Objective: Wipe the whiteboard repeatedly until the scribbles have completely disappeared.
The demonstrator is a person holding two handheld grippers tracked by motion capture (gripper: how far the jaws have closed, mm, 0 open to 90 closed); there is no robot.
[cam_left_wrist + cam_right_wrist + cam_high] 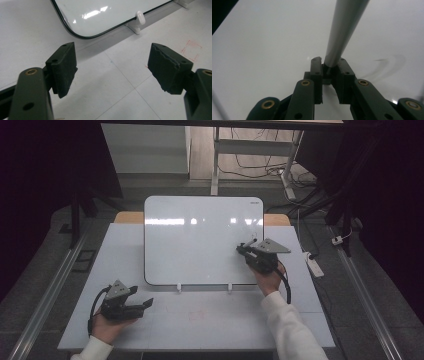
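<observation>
A white whiteboard (200, 240) lies propped on the pale table (150, 320), taking up its far middle. My right gripper (243, 249) is over the board's right part, shut on a grey marker (251, 241). In the right gripper view the marker (344, 27) rises from between the closed jaws of that gripper (329, 65) over the whiteboard (262, 50), and a faint curved stroke (387, 62) shows on the board. My left gripper (141, 296) rests at the table's front left, open with nothing between its jaws. In the left gripper view the gripper (112, 50) points toward the whiteboard's corner (100, 15).
Two white clips (178, 288) (229, 286) hold the board's near edge. A faint red square (191, 50) is drawn on the table in front of the board. A power strip (315, 265) lies on the floor to the right, with desk legs and cables behind.
</observation>
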